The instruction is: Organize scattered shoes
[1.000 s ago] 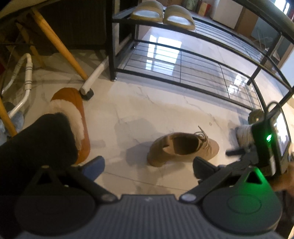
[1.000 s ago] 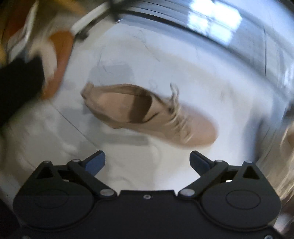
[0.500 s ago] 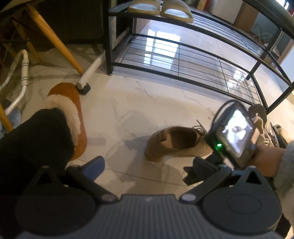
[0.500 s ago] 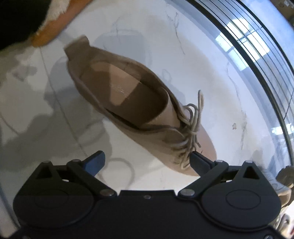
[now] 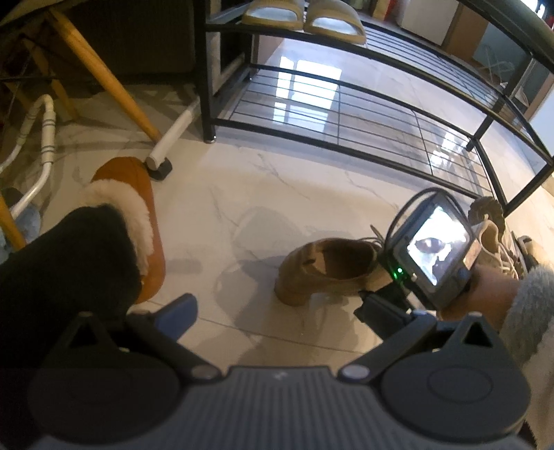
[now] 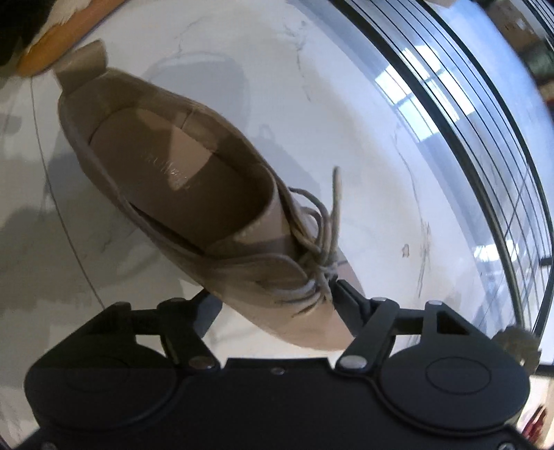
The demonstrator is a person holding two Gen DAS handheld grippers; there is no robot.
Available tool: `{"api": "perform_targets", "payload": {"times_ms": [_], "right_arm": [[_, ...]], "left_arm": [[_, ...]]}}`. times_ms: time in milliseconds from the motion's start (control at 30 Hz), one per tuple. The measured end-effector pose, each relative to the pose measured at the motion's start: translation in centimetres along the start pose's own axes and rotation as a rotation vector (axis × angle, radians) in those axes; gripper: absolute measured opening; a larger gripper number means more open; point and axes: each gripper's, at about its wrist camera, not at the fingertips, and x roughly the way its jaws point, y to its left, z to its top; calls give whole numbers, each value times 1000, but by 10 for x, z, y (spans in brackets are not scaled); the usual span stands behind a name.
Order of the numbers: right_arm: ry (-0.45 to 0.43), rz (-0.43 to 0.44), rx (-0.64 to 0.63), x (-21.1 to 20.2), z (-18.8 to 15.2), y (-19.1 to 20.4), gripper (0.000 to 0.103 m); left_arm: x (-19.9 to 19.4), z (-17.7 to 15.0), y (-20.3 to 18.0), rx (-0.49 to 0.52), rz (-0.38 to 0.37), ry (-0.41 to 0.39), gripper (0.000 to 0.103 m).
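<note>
A tan lace-up ankle boot [image 6: 194, 194] lies on the white marble floor; it also shows in the left wrist view [image 5: 329, 270]. My right gripper [image 6: 273, 304] has its fingers on either side of the boot's laced front, closing on it. In the left wrist view the right gripper's body and screen [image 5: 432, 249] sit over the boot's toe. My left gripper [image 5: 277, 308] is open and empty, above the floor left of the boot. An orange slipper with white fleece [image 5: 138, 214] is on a foot at the left.
A black metal shoe rack [image 5: 346, 93] stands behind, with a pair of beige slippers [image 5: 304, 17] on its upper shelf. More shoes [image 5: 491, 228] lie at the rack's right end. Wooden chair legs [image 5: 104, 76] and a white tube frame [image 5: 38, 152] are at the left.
My right gripper has moved down onto the boot and its fingers have closed in around the laced front. My left gripper has drifted slightly and stays open.
</note>
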Motion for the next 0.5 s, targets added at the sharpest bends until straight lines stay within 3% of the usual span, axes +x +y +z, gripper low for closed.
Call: {"api": "perform_targets", "payload": {"times_ms": [200, 267, 300, 333, 367, 400, 467, 500], "right_arm": [[30, 32, 212, -7, -3, -15, 63], [40, 42, 283, -9, -5, -20, 55], [45, 48, 318, -10, -5, -23, 41], [71, 143, 435, -8, -4, -28, 33], [89, 231, 532, -5, -4, -32, 33], [86, 273, 585, -6, -6, -35, 35], [50, 248, 514, -14, -5, -30, 54], [30, 221, 455, -19, -3, -26, 78]], "left_arm": [[0, 0, 2, -4, 6, 0, 102], [0, 0, 3, -8, 4, 4, 102], [0, 0, 3, -10, 2, 6, 102], [0, 1, 4, -12, 0, 7, 102], [0, 1, 4, -12, -1, 8, 102], [0, 1, 4, -9, -2, 8, 102], [1, 0, 5, -6, 0, 7, 102], [1, 0, 6, -7, 2, 7, 102]]}}
